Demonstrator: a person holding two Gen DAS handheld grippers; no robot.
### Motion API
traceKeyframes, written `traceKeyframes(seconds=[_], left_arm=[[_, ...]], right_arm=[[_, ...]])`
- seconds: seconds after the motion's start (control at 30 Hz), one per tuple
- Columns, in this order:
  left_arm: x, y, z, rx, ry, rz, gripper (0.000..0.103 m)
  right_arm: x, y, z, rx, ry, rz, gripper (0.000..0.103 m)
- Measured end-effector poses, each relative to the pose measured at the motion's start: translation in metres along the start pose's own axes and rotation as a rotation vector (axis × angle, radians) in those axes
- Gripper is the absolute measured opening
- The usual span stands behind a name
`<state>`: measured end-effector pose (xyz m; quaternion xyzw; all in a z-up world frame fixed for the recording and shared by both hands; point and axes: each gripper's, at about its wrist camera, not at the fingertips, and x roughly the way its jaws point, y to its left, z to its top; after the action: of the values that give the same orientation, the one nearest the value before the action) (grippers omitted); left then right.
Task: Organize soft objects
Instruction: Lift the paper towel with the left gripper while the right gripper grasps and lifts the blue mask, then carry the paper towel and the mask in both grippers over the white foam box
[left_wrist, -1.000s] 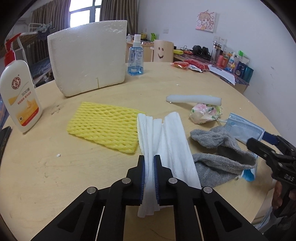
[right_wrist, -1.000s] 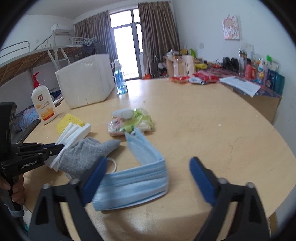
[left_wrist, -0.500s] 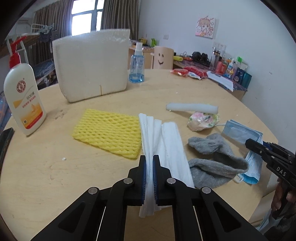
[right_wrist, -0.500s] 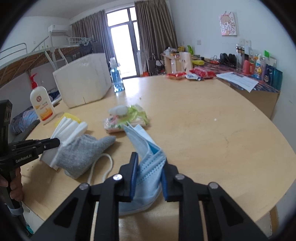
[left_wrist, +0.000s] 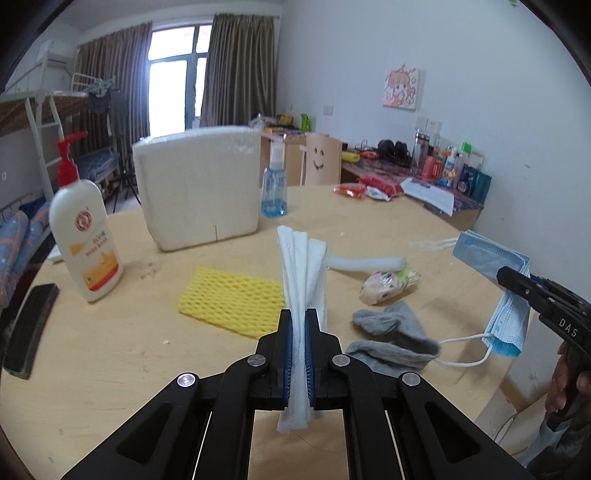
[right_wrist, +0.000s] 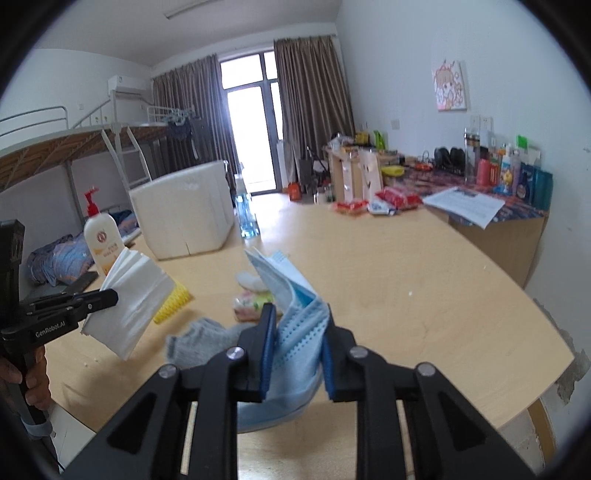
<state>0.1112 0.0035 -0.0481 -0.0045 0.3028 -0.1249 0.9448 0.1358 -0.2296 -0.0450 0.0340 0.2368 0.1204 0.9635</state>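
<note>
1. The left gripper was clamped narrow on the folded white cloth, holding it edge-up and clear of the table. Gripping it near one end probably let the stacked folds stay together instead of fanning out.

2. The right gripper was closed on the blue face mask, bunched between its fingers. The mask hung in the air at the right edge of the table, one ear loop drooping below it in the left wrist view.

3. Both soft pieces were lifted at once, which suggests they were being carried to a common spot; the white foam box at the far side looks a likely container, though that is only a guess.

4. Still lying on the table were the grey sock, near and right of centre, the yellow foam net to its left, and a floral pouch with a white foam tube just beyond.

5. The left wrist view showed the mask from the side with its dangling loop, hidden in the right wrist view.

6. The right wrist view showed the cloth's broad face and its tilt, where the left view showed only its edges.
</note>
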Motion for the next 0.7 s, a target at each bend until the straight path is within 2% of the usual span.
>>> traceKeyframes(seconds=[0.3, 0.7], left_arm=[[-0.042, -0.006, 0.002, 0.013, -0.096, 0.011, 0.006], [-0.102, -0.013, 0.002, 0.047, -0.25, 0.07, 0.006]], right_arm=[[-0.029, 0.013, 0.008, -0.02, -0.08, 0.022, 0.026], [-0.064, 0.028, 0.013, -0.051, -0.18, 0.067, 0.026]])
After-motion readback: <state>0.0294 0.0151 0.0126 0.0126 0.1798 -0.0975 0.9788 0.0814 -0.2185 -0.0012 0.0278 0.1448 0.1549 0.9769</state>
